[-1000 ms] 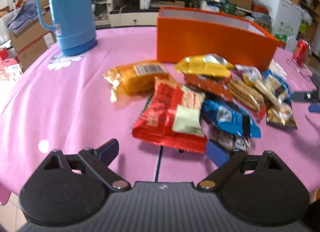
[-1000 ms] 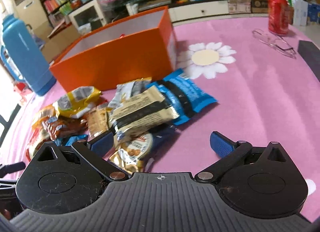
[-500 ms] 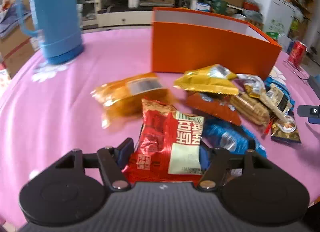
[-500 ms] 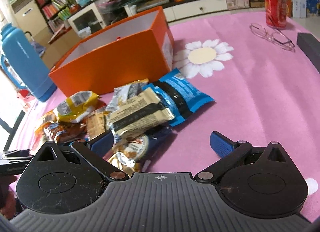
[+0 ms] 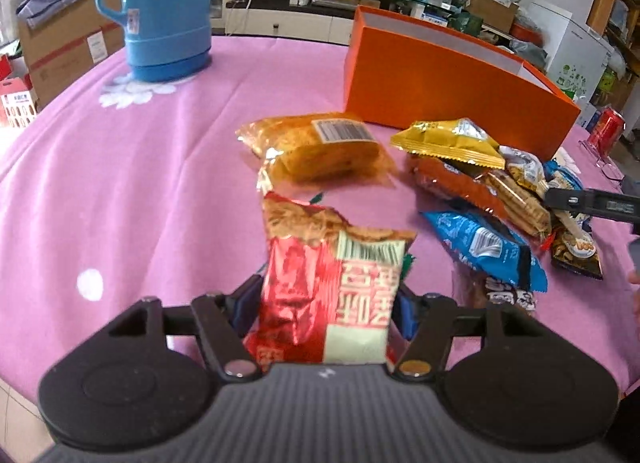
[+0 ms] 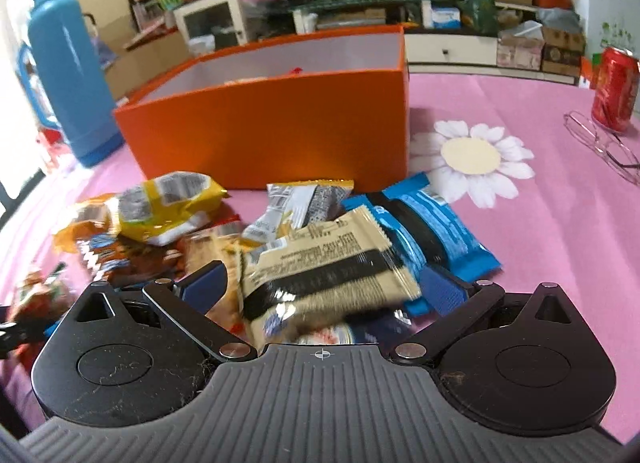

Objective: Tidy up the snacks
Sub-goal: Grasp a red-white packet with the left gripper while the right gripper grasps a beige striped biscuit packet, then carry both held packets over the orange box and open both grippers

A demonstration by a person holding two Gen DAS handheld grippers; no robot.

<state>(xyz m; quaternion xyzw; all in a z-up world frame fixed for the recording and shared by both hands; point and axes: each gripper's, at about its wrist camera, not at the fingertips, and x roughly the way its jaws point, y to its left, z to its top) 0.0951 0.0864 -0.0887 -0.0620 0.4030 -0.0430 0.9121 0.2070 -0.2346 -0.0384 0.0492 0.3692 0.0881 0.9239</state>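
My left gripper (image 5: pixel 326 305) is shut on a red snack packet (image 5: pixel 330 291) and holds it above the pink tablecloth. The orange box (image 5: pixel 448 91) stands behind the snack pile; it also shows in the right wrist view (image 6: pixel 272 135). My right gripper (image 6: pixel 324 287) has closed in on a beige-and-black snack packet (image 6: pixel 324 271), which sits between its fingers, lifted off the pile. An orange packet (image 5: pixel 316 147), a yellow packet (image 5: pixel 448 141) and a blue packet (image 5: pixel 484 243) lie on the cloth.
A blue thermos (image 5: pixel 160 7) stands at the far left of the table. A red can (image 6: pixel 614 89) and glasses (image 6: pixel 604 145) lie at the right. The right gripper's finger (image 5: pixel 592 205) shows over the pile in the left wrist view.
My left gripper closed on the red packet and lifted it off the table. My right gripper moved forward, its fingers closed in on the beige-and-black packet and raised it.
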